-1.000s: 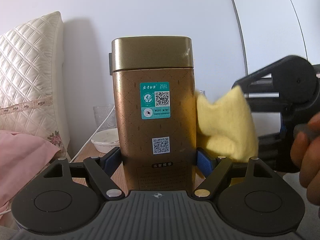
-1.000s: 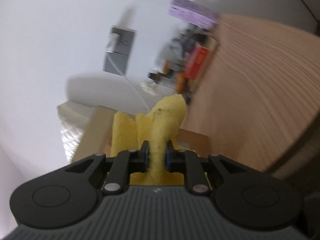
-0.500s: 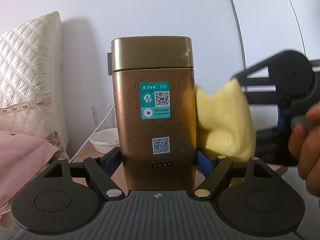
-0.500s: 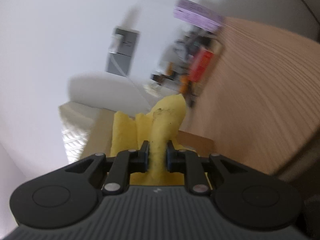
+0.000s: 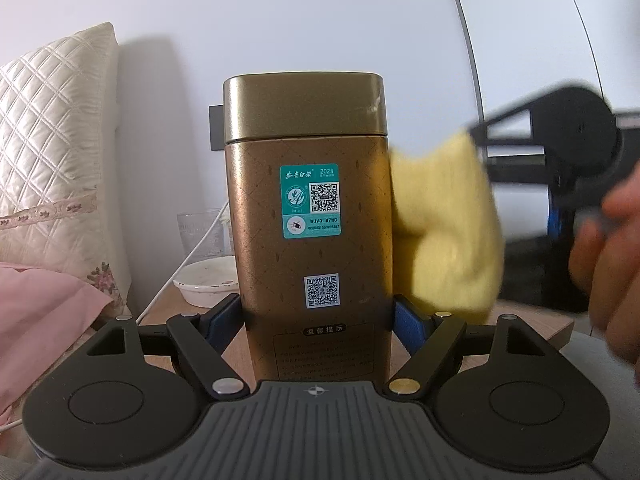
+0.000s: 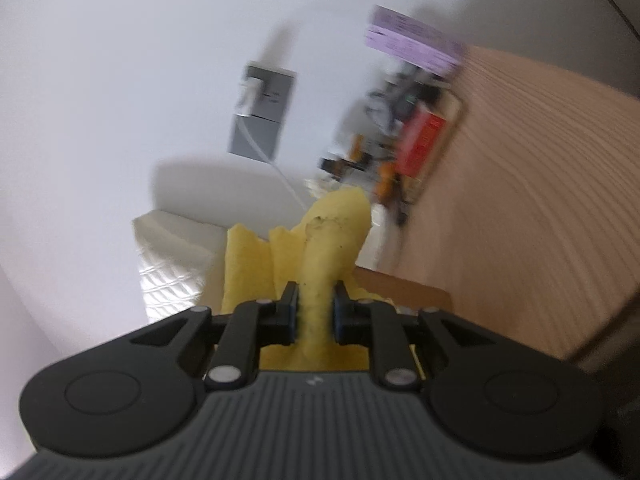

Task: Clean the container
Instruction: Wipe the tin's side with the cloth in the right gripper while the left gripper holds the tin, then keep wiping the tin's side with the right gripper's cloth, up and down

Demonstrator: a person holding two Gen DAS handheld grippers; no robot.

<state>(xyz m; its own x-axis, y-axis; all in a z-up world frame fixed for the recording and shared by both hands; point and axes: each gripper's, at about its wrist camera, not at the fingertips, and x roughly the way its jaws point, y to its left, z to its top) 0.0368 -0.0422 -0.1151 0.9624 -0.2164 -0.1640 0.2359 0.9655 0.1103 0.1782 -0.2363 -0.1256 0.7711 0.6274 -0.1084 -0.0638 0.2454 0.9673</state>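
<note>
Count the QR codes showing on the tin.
2: one on the teal sticker on the tin, one on a white label below it. Other faces are hidden.

1 gold tin, 1 yellow cloth, 1 white bowl, 1 glass, 1 quilted pillow.

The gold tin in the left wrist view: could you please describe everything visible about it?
The gold tin is a tall, upright, metallic-looking container with rounded corners and a plain, closed lid above a diamond-patterned body. Its front bears a teal label with a QR code, a second QR sticker and printed text. The left tool clamps its lower sides, and the yellow cloth meets its right side.
</note>
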